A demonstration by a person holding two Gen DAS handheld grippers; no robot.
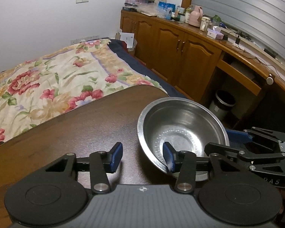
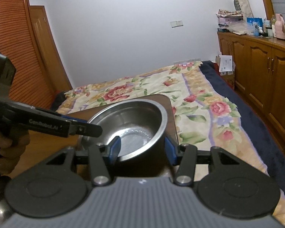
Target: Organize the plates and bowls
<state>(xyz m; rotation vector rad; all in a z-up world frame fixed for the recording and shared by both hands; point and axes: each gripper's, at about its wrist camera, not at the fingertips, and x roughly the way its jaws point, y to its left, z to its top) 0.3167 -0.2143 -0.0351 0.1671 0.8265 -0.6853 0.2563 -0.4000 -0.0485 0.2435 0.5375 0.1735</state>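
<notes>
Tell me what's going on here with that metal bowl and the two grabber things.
A person is holding a two-finger gripper in each hand over a dark wooden table beside a bed with a floral cover. Both grippers are at one steel bowl near the table's corner. The left gripper is open, with one finger inside the bowl and the other outside over the table. The right gripper straddles the opposite rim, also open. Nothing has been gripped yet, and no plates are in view.
</notes>
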